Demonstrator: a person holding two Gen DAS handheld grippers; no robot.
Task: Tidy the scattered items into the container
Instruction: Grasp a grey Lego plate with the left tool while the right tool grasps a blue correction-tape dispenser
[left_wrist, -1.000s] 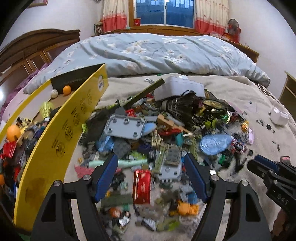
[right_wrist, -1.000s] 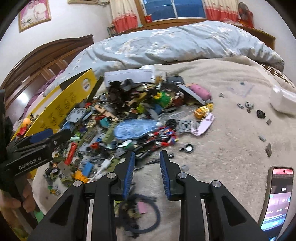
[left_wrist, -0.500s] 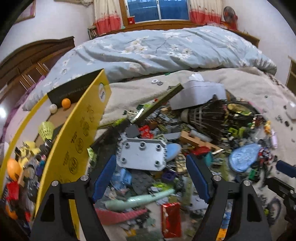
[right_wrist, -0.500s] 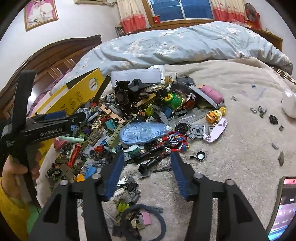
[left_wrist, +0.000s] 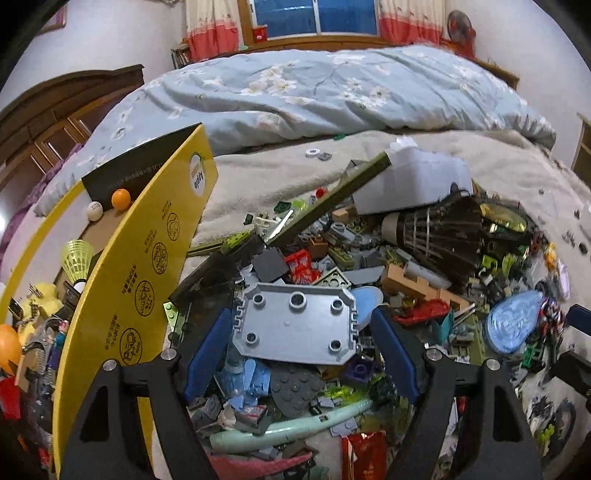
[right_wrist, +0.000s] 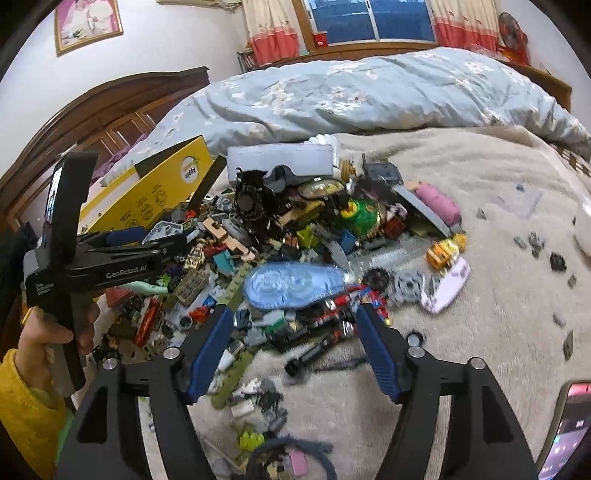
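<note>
up close, the left gripper (left_wrist: 299, 354) shows its two blue-padded fingers (left_wrist: 207, 350) spread wide, pressing on nothing; between them, slightly beyond the tips, lies a grey studded plate (left_wrist: 295, 325) on top of the toy pile (left_wrist: 369, 288). the right gripper (right_wrist: 291, 347) has just been opening, and its blue pads (right_wrist: 376, 354) now stand wide apart and grip nothing, with small dark bricks and a black rod-shaped piece (right_wrist: 310, 356) lying on the blanket between them.

further out, the heap spreads over a beige blanket (right_wrist: 480, 332): a translucent blue oval case (right_wrist: 291, 284), a black shuttlecock (left_wrist: 439, 236), a pale green curved piece (left_wrist: 291, 428), a long olive strip (left_wrist: 325, 206) and many loose bricks. the container, a yellow cardboard box (left_wrist: 147, 288), stands open just left of the pile, already holding an orange ball (left_wrist: 121, 198), a white ball (left_wrist: 94, 211) and a yellow-green shuttlecock (left_wrist: 75, 258). a blue flowered duvet (left_wrist: 332, 96) lies behind, and a phone (right_wrist: 565, 424) sits at the near right edge of the right view.

the plate looks light, rigid and smooth, so it would probably slip if pinched on its flat faces; taking it across the two short edges seems safest. loose bricks resting beneath may scatter when it lifts.
</note>
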